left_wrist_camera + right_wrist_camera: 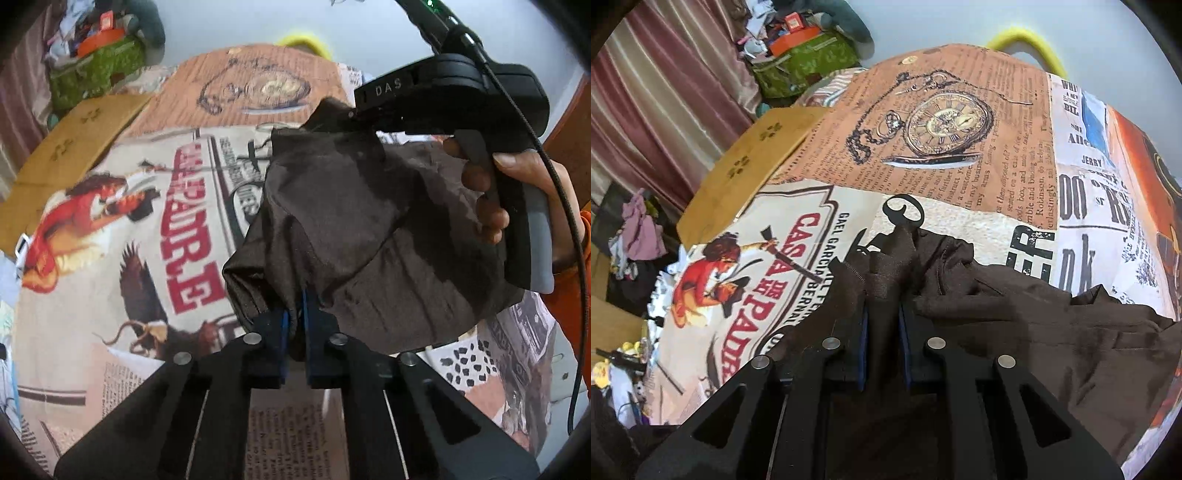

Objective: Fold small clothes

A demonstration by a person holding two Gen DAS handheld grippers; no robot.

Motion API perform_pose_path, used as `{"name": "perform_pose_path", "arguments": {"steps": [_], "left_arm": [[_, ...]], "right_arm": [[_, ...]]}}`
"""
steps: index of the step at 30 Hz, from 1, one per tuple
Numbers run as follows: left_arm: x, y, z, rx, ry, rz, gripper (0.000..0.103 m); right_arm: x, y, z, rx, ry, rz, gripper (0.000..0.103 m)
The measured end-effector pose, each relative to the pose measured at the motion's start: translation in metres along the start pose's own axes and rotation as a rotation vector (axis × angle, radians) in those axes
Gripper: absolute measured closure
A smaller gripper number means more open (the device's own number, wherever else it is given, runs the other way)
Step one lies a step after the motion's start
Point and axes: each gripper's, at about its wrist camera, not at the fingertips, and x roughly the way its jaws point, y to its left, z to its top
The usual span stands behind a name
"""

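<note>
A small dark brown garment (362,236) hangs bunched in the air above the printed cloth. My left gripper (295,314) is shut on its lower edge, cloth pinched between the blue pads. In the left wrist view my right gripper (365,116) holds the garment's upper corner, with the person's hand on its handle. In the right wrist view the right gripper (882,325) is shut on a fold of the same brown garment (1015,332), which drapes to the right over the fingers.
A printed cloth (942,155) with a pocket watch and red lettering covers the work surface (110,258). A wooden board (750,170) lies at its far left. A green bag with clutter (805,62) and pink curtains (665,92) stand behind.
</note>
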Motion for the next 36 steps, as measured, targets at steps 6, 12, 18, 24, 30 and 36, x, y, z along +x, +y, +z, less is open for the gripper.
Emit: {"name": "perform_pose_path", "arguments": {"steps": [6,12,18,24,30,36], "left_arm": [[-0.043,-0.017,0.013,0.041,-0.128,0.035,0.098],[-0.081,-0.059,0.035,0.1,-0.229,-0.039,0.098],[-0.071,-0.127,0.042,0.209,-0.206,-0.132,0.098],[-0.032,-0.184,0.043,0.292,-0.122,-0.215,0.098],[0.004,-0.217,0.04,0.343,-0.055,-0.248,0.098],[0.022,-0.216,0.037,0.337,-0.007,-0.241,0.084]], "right_arm": [[-0.029,-0.015,0.0,0.003,-0.051,0.038,0.093],[-0.064,-0.038,-0.004,0.029,-0.124,0.053,0.093],[-0.086,-0.072,-0.019,0.049,-0.147,0.006,0.093],[-0.1,-0.112,-0.037,0.063,-0.145,-0.064,0.093],[-0.106,-0.135,-0.052,0.076,-0.141,-0.144,0.08],[-0.134,-0.155,-0.075,0.135,-0.172,-0.148,0.051]]}}
